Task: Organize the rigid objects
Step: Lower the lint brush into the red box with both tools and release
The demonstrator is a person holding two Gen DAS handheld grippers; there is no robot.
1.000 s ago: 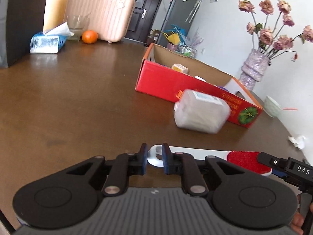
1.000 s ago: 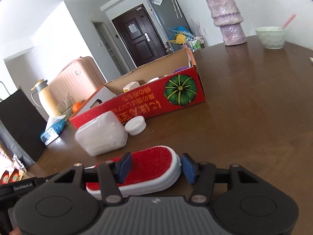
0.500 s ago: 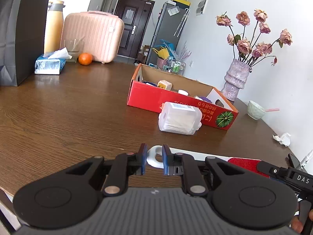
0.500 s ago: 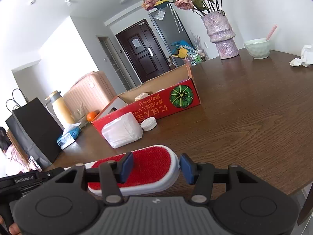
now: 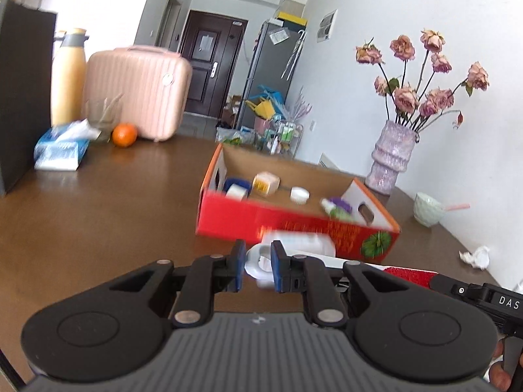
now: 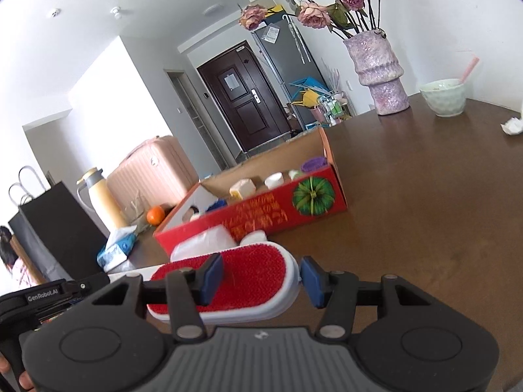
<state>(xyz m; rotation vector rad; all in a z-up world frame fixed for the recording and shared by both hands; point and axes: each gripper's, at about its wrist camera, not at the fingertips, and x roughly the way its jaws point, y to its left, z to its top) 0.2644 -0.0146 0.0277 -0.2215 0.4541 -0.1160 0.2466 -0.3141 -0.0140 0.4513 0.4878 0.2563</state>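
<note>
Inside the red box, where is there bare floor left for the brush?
In the red box, the back strip along the far wall looks bare. The near-left corner is crowded with a jar and tape; the purple item fills the right end.
</note>
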